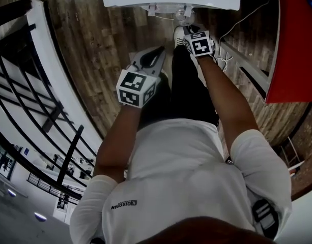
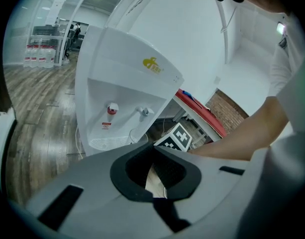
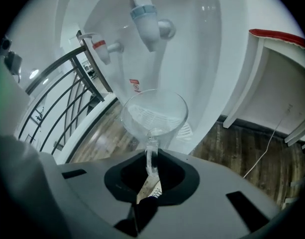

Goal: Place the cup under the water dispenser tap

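Above a brown wood-plank floor [image 1: 94,39], the right gripper [image 3: 151,169] is clamping the clear glass cup [image 3: 153,114] by its handle at centre frame. This is probably keeping its jaws clear of the white, blue-collared tap [image 3: 145,19] at the upper centre. The left gripper [image 2: 154,183], closed and empty, is idling.

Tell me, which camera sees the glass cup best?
The right gripper view. The clear cup fills the middle there, its handle pinched in the right gripper, below the blue tap. The head view shows only a small glint of it beyond the right gripper. In the left gripper view I cannot make it out.
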Action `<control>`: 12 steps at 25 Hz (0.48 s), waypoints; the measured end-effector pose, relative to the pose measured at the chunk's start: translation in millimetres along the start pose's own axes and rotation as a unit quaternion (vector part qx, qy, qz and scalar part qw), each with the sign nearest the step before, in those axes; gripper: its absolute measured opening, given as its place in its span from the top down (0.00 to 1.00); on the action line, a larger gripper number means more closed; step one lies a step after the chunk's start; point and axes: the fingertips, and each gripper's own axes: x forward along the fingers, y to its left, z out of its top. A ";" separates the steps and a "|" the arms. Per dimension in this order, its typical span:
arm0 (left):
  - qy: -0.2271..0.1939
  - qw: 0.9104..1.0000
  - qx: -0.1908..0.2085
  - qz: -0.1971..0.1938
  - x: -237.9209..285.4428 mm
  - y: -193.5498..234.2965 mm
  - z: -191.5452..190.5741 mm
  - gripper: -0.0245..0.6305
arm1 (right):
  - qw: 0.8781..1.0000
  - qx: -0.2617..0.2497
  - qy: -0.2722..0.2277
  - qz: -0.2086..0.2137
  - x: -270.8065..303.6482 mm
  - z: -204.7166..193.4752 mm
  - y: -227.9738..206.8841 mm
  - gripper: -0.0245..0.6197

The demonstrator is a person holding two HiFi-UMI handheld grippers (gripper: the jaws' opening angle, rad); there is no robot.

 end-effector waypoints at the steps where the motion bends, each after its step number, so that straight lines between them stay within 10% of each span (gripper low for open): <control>1: 0.001 1.000 0.001 -0.001 0.0 -0.6 -0.9 0.97 | 1.000 -0.008 -0.002 -0.004 2.8 2.8 -2.0 0.90; 12: 0.009 1.000 -0.003 0.008 -1.5 9.1 -10.1 0.97 | 0.998 -0.053 -0.017 -0.027 25.0 25.5 -22.9 0.90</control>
